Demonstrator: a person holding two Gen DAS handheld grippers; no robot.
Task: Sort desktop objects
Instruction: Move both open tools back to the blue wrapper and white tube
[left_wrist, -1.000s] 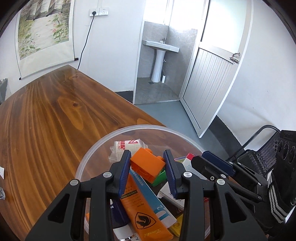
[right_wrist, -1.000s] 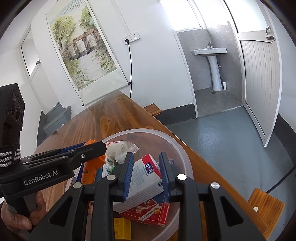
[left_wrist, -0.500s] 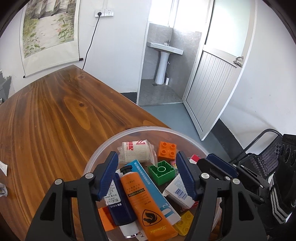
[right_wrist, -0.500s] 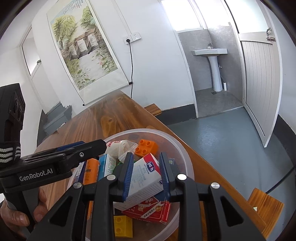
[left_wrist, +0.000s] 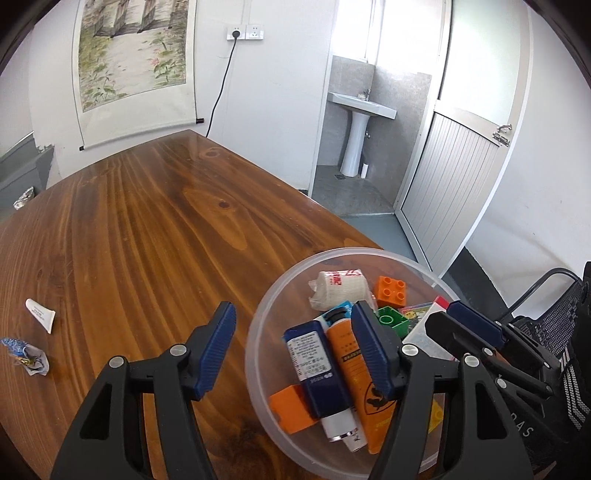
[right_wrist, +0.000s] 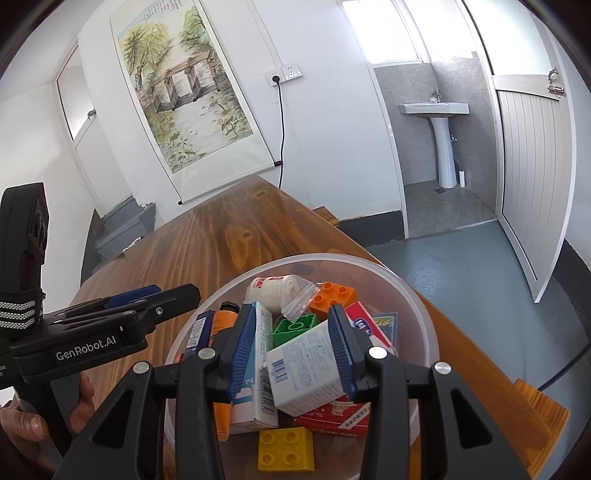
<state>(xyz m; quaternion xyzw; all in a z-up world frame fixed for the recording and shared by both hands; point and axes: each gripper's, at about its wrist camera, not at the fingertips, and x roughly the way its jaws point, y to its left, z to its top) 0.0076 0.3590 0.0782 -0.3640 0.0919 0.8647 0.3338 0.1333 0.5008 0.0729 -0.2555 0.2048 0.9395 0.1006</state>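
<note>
Daylight is filling a bright, sharp scene.
Glare is washing out the high washroom window (left_wrist: 364, 31); fisheye edges are bending and darkening.

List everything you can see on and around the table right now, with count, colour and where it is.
Bowl: one, clear plastic, at the table's near right edge.
Building bricks: four; orange, green and yellow in the bowl, another orange one at its near rim.
Tubes in the bowl: two, orange and navy.
Bandage roll: one, white, bagged, far side of the bowl.
White carton: one, between the right jaws.
Red packet: one, under the carton.
Small white tube: one, on the table's left.
Crumpled wrapper: one, blue and grey, near it.
Table: one, brown wood.
Left hand-held gripper: black, blue pads, open.
Right hand-held gripper: same, jaws opening.
</note>
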